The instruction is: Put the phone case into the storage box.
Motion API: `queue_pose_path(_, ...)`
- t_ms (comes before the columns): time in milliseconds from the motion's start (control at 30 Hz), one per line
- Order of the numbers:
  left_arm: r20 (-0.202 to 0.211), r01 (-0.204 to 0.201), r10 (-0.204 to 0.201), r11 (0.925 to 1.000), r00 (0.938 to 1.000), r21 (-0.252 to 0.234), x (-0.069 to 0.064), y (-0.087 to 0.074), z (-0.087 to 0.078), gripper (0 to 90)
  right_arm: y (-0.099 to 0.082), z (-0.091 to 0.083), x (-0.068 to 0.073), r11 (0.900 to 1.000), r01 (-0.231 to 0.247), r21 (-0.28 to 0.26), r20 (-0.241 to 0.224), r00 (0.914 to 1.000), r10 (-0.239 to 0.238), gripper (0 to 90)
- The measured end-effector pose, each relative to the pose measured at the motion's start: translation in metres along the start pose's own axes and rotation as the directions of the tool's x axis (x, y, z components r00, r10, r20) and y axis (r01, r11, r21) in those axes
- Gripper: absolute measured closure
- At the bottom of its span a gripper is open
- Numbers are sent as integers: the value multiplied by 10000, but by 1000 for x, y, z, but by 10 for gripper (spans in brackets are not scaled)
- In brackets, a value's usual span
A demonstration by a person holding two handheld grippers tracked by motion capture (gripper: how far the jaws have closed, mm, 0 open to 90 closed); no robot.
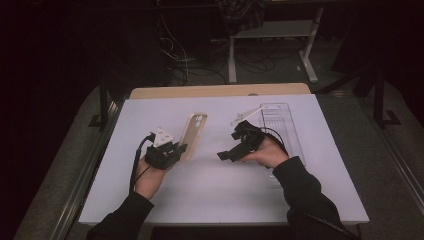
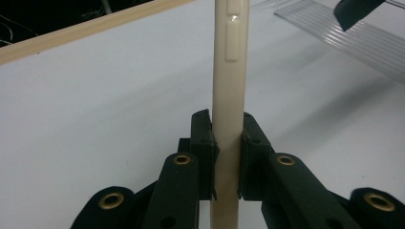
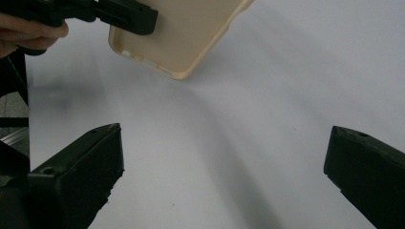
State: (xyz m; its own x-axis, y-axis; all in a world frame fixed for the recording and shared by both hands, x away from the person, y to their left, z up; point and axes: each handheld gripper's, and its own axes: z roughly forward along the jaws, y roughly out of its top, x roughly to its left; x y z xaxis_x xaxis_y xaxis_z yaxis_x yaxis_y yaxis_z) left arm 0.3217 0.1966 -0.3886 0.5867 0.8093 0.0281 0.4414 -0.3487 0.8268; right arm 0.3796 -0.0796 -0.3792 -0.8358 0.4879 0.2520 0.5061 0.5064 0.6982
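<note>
A cream phone case (image 1: 193,134) is held on edge above the white table (image 1: 215,190), tilted, with its camera cutout at the top. My left gripper (image 1: 181,149) is shut on its lower end. In the left gripper view the case (image 2: 230,71) rises edge-on between the two pads (image 2: 205,143), which press on both its faces. My right gripper (image 1: 226,155) hovers to the right of the case, its jaws wide apart and nothing between them. In the right gripper view the case (image 3: 184,36) hangs ahead at upper left, gripped by the other gripper's jaw.
A clear ribbed plastic tray (image 1: 280,125) lies on the table's right part, behind the right hand; its edge (image 2: 353,43) appears at upper right in the left gripper view. A wooden strip (image 1: 220,91) runs along the table's far edge. Desk legs and cables stand beyond.
</note>
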Motion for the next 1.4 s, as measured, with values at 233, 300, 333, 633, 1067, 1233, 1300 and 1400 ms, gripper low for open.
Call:
queue_pose_path(233, 24, 98, -98, 9999, 9999, -68, -6, -1, 1, 799, 5, 10, 1, 9999, 90, -53, -84, 9999, -90, 0)
queue_pose_path(300, 38, 175, -175, 9998, 9998, -62, -7, -1, 2, 799, 5, 11, 0, 10000, 51, -82, -87, 9999, -52, 0)
queue_pose_path(333, -5, 114, -114, 9999, 9999, -38, -8, -1, 2, 799, 4, 11, -1, 10000, 14, -92, -84, 10000, -15, 0)
queue_pose_path(633, 141, 132, -131, 9999, 9998, -10, -15, -1, 5, 799, 3, 8, -4, 9987, -307, -416, -164, 9994, 300, 0)
queue_pose_path(1067, 217, 176, -174, 9998, 9996, -71, -18, -1, 5, 799, 4, 14, -3, 9972, -484, -562, -351, 9983, 465, 0)
queue_pose_path(1233, 210, 112, -110, 9999, 9997, -92, -20, 0, 6, 799, 5, 15, -1, 9972, -516, -546, -372, 9981, 496, 0)
queue_pose_path(1300, 211, 166, -163, 9998, 9996, -135, -22, 0, 7, 798, 5, 16, 0, 9970, -518, -580, -398, 9980, 495, 0)
queue_pose_path(1400, 251, 189, -187, 9998, 9995, -92, -24, 0, 7, 799, 6, 17, 0, 9965, -509, -665, -456, 9978, 479, 0)
